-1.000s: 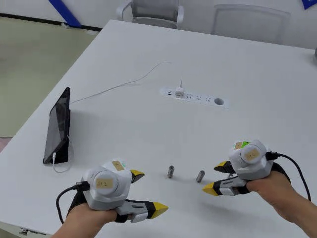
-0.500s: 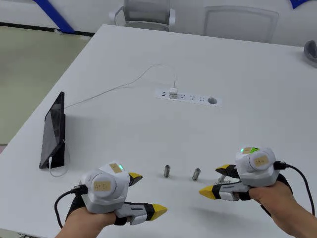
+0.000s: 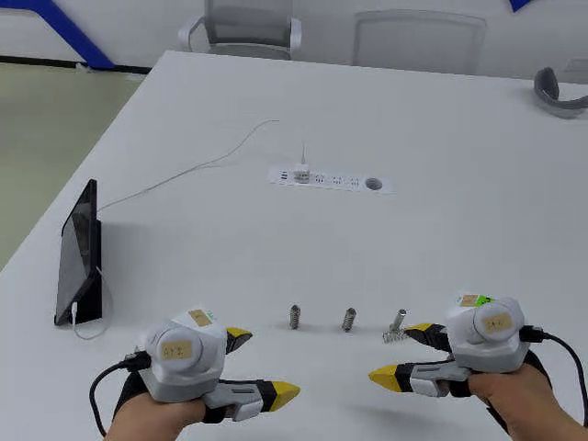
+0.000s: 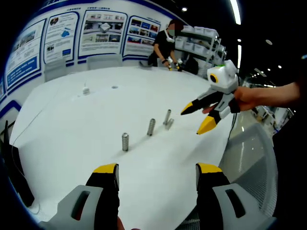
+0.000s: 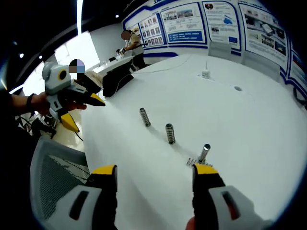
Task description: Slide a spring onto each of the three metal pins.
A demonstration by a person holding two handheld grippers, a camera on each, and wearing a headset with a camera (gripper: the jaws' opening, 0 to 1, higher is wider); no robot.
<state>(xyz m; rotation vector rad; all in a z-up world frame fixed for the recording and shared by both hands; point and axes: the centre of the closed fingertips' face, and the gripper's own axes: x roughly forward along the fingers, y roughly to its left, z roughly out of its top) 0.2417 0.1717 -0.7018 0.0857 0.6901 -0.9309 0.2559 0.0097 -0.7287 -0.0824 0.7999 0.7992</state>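
**Pins, metal, three.** Set upright in a row on the white table (image 3: 459,239), long axes vertical, near the front edge and between the two grippers.
- Left pin (image 3: 295,316) and middle pin (image 3: 349,319): each is sleeved by a coiled spring.
- Right pin (image 3: 398,321): bare and shiny, with a loose spring (image 3: 393,336) laid flat at its foot.

**Left gripper (image 3: 262,365), right gripper (image 3: 401,352).** Yellow-tipped, jaws spread wide and empty.

**Also noted.** Power strip (image 3: 329,179) and propped tablet (image 3: 78,253), both well apart from the pins.
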